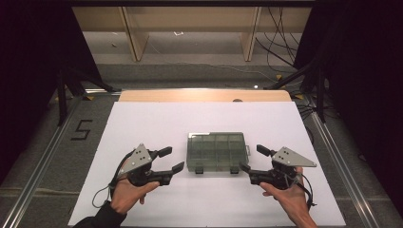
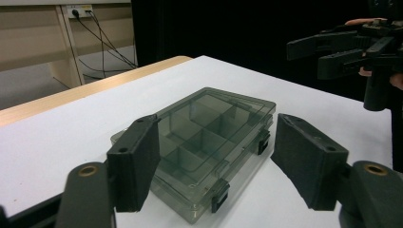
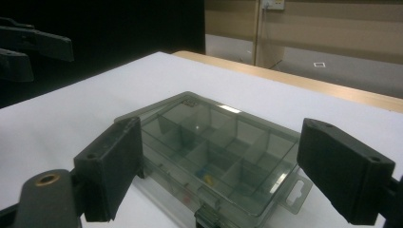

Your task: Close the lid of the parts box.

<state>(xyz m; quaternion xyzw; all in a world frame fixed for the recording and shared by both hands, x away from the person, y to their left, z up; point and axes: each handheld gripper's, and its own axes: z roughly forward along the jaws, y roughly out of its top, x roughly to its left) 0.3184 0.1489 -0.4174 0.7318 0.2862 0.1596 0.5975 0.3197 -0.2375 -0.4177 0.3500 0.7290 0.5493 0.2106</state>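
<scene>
A smoky clear compartment box (image 1: 217, 152) lies shut on the white table (image 1: 152, 123), its two black latches facing the person. My left gripper (image 1: 172, 159) rests on the table just left of the box, jaws open and empty. My right gripper (image 1: 251, 158) rests just right of it, also open and empty. In the left gripper view the box (image 2: 209, 137) sits ahead between the spread jaws of the left gripper (image 2: 218, 123), and the right gripper (image 2: 306, 57) hovers beyond. In the right gripper view the box (image 3: 214, 152) holds small yellow and blue bits (image 3: 206, 178), and the left gripper (image 3: 47, 59) shows at top left.
A wooden strip (image 1: 204, 95) edges the table's far side. Beyond it stand wooden furniture legs (image 1: 134, 33) and loose cables (image 1: 280, 42). A "5" mark (image 1: 81, 129) is on the floor at the left, and metal rails (image 1: 332, 152) run along both sides.
</scene>
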